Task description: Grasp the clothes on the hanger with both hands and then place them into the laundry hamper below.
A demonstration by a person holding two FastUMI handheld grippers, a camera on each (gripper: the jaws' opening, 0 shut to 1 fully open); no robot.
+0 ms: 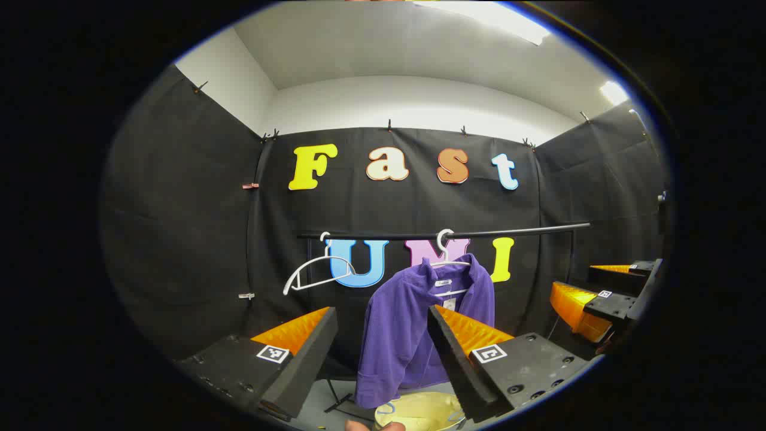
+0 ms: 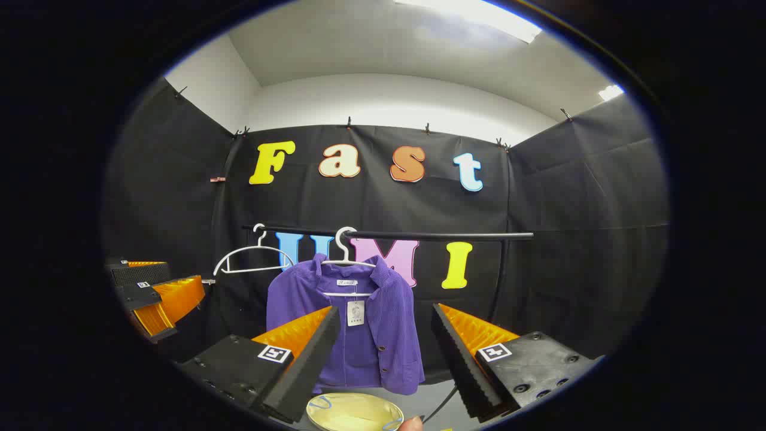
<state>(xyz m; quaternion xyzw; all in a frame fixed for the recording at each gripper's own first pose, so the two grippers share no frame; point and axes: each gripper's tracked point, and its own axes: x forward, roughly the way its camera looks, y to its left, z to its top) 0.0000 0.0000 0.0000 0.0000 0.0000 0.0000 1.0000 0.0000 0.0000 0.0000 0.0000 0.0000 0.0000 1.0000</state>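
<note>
A purple corduroy shirt (image 1: 398, 323) (image 2: 371, 335) hangs on a white hanger (image 1: 446, 263) (image 2: 347, 258) from a black rail (image 1: 508, 230) (image 2: 449, 235). Below it stands the pale yellow laundry hamper (image 1: 419, 412) (image 2: 353, 413), only its top rim visible. In the left gripper view my left gripper (image 1: 382, 311) is open, well short of the shirt, which sits in the gap between the fingers. My right gripper (image 2: 386, 308) is open too, facing the shirt's front from a distance. Each gripper also appears off to the side in the other's view, the right gripper (image 1: 577, 286) and the left gripper (image 2: 160, 280), both holding nothing.
An empty white hanger (image 1: 314, 272) (image 2: 251, 260) hangs on the rail to the left of the shirt. The rail's upright post (image 2: 501, 281) stands at the right. A fingertip of the holding hand (image 1: 371, 426) (image 2: 410, 424) pokes in at the bottom edge.
</note>
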